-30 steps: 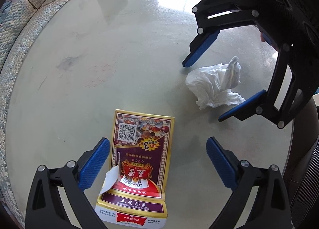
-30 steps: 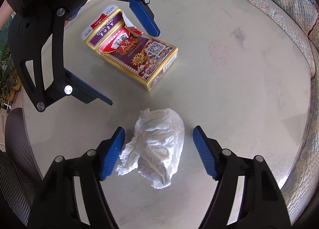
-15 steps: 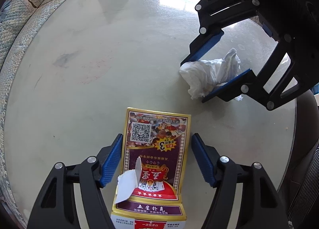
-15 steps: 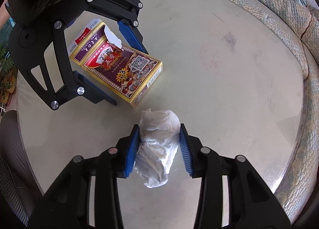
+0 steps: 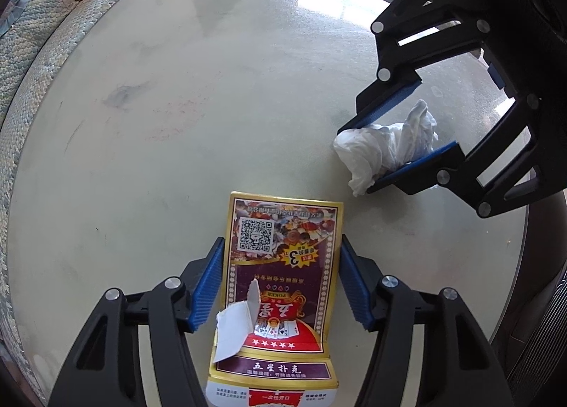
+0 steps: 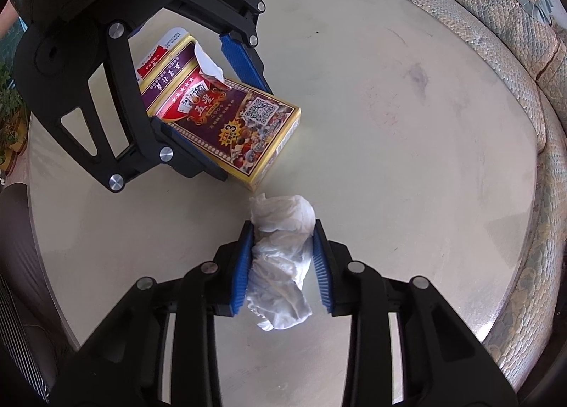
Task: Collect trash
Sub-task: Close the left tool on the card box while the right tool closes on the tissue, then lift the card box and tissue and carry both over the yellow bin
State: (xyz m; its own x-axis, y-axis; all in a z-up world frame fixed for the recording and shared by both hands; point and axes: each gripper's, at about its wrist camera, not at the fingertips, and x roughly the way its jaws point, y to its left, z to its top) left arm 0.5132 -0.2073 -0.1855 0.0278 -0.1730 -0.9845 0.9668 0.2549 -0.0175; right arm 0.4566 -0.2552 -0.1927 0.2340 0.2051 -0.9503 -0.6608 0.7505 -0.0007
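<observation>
Right tool (image 6: 282,247) pinches crumpled tissue (image 6: 280,265) — left tool (image 5: 281,272) seemingly clamps card box (image 5: 283,265).

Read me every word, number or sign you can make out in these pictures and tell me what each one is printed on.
All print is on the playing card box.
"POKER": small banner on its face, upside down in the left wrist view.
"五星": big gold characters on the red crest.
"3": yellow burst beside the QR code.
"五星扑克": purple band near the torn flap.
"一次性开口": red strip on the end flap.
Fine print under these is too small to read.
The crumpled tissue carries no text.
</observation>
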